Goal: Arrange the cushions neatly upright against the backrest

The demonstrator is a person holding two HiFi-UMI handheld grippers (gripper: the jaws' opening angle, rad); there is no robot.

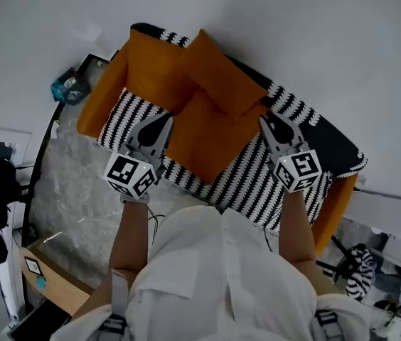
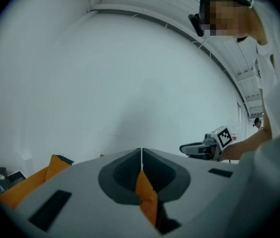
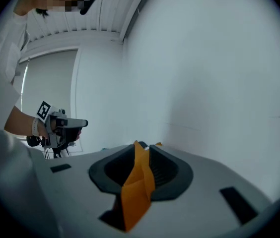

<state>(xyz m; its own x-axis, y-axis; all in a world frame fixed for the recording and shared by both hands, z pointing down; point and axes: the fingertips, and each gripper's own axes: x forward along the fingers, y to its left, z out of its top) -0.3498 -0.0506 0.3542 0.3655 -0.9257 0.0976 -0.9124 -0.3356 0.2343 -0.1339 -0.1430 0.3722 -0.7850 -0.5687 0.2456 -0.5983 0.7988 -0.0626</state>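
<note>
- Head view: orange sofa (image 1: 102,94) with a black-and-white striped throw (image 1: 257,183) over the seat, seen steeply from above.
- One orange cushion (image 1: 223,73) is propped up against the dark backrest (image 1: 328,144).
- A second orange cushion (image 1: 204,137) lies in front of it, over the striped seat, between the two grippers.
- Left gripper (image 1: 163,119) is at that second cushion's left edge and right gripper (image 1: 266,121) at its right edge. Both point toward the backrest.
- The person's white shirt (image 1: 215,275) fills the bottom of the frame. A small table with a teal item (image 1: 67,87) stands off the sofa's left arm.
- Left gripper view: the left gripper (image 2: 141,152) has its jaws closed tight, pinching a fold of the second cushion's fabric (image 2: 146,200), which pokes out beneath them.
- The right gripper (image 2: 183,148) is visible to the side at about the same height, with the white wall (image 2: 105,83) behind.
- Right gripper view: the right gripper (image 3: 142,148) has its jaws slightly parted. A fold of the second cushion's fabric (image 3: 136,190) stands in the gap, not clamped flat.
- The left gripper (image 3: 84,124) shows at frame left, held in a bare forearm.
</note>
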